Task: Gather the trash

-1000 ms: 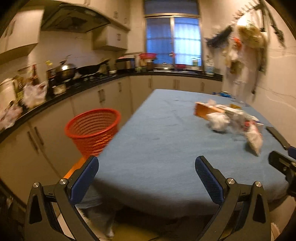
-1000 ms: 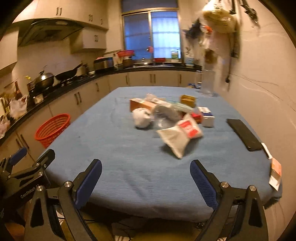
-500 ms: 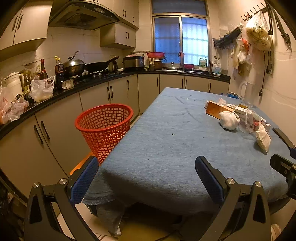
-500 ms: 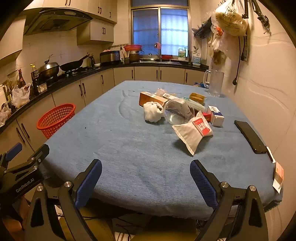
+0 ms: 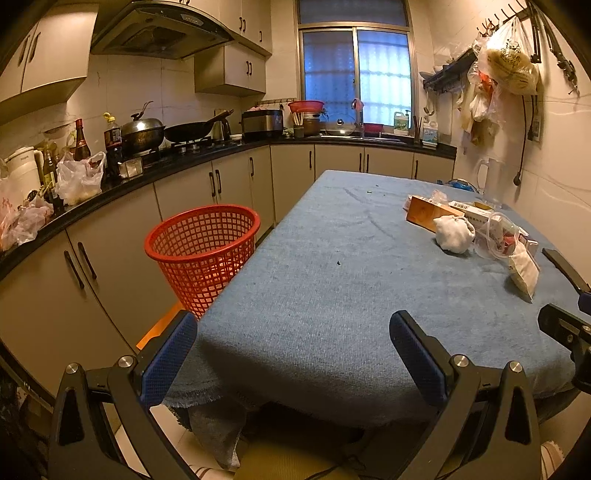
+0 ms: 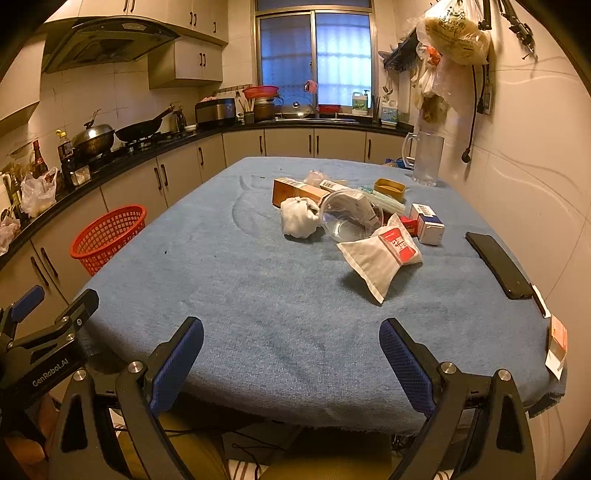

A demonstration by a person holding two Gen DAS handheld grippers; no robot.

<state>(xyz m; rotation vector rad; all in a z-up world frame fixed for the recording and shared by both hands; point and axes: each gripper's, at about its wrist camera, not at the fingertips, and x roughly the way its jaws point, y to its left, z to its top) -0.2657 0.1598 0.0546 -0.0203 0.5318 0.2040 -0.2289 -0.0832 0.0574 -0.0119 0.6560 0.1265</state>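
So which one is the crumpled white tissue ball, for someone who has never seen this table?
Start at the blue-covered table and find the trash heap on its far right half. The tissue ball lies at the heap's left edge, just in front of the orange box. It alone is soft, wrinkled and plain white.

Home kitchen. Evidence: range hood [image 5: 159, 35] over a hob bearing a wok [image 5: 192, 131] and a lidded pot [image 5: 142, 133]; L-shaped black counter [image 5: 122, 177] on beige cabinets [image 5: 207, 192] along the left and far walls; sauce bottles [image 5: 83, 142] and a rice cooker [image 5: 263, 123] on it; window [image 5: 354, 77] above the sink area; plastic bags [image 5: 508, 59] hung from wall hooks, right; cloth-covered worktop [image 5: 332, 277] in the middle.
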